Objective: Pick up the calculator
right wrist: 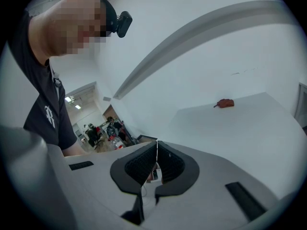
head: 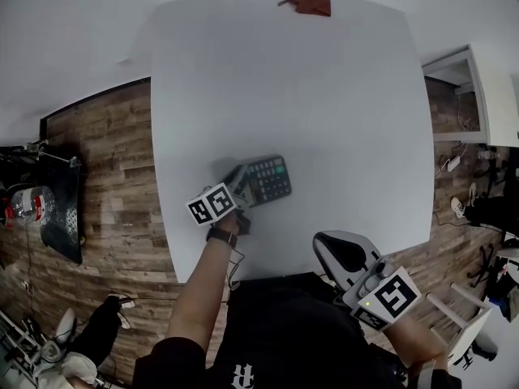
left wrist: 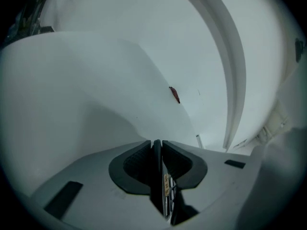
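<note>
Where wood-plank floor [head: 113, 160] flanks it, white table [head: 324, 104], calculator [head: 268, 178], reddish object [head: 308, 1] at rim

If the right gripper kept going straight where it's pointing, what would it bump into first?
Most likely the bare white tabletop near its front edge, since the right gripper tilts down toward it. Depth is hard to judge.

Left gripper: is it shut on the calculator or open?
The left gripper is shut on the calculator: its pads press both sides of the edge-on body.
</note>
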Motion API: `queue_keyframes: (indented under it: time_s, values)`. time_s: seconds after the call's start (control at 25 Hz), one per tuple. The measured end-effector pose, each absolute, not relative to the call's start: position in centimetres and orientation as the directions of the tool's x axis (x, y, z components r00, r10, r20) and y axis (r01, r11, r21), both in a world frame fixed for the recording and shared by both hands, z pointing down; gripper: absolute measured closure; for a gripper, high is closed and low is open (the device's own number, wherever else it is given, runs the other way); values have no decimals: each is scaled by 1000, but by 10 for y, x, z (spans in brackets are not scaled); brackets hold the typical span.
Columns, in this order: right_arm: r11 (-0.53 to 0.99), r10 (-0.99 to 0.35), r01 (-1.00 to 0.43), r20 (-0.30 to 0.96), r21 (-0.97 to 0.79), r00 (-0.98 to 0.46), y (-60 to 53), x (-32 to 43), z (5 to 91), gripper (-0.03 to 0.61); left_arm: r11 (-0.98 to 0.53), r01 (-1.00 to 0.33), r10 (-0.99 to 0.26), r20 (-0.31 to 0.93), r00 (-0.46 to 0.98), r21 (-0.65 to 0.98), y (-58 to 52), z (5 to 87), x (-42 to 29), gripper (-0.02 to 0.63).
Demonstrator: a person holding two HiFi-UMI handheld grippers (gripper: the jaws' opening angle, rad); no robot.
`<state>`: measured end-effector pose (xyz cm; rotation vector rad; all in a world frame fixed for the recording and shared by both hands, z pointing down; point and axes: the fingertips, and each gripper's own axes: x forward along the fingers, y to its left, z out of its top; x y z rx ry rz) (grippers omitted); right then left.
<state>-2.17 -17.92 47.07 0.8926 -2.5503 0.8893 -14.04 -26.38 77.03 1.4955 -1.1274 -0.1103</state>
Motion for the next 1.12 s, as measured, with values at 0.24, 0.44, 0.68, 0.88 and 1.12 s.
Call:
queue_keyframes:
  time_s: [0.24,0.44,0.68,0.88,1.12]
  values:
    - [624,-458,-650,471,-434,-754,-175,-17,474,565,163,-511,-699,464,544,844,-260,767,-142,549]
    - [637,-464,-639,448,-431,-764,-175,-18,469,565,140,-501,-711,438,549,854,-262,756,-141,551]
    - [655,-456,-633,453,-413,-766,-165,-12,469,565,96,-487,-730,394,558,868,-260,730,-138,551]
    - [673,-474,-618,404,-407,-782,-164,-8,457,565,56,-475,-750,351,561,878,-255,693,-134,552]
    - [737,-490,-572,299,-360,-819,-158,-4,432,565,3,-467,-777,296,556,884,-230,631,-126,551]
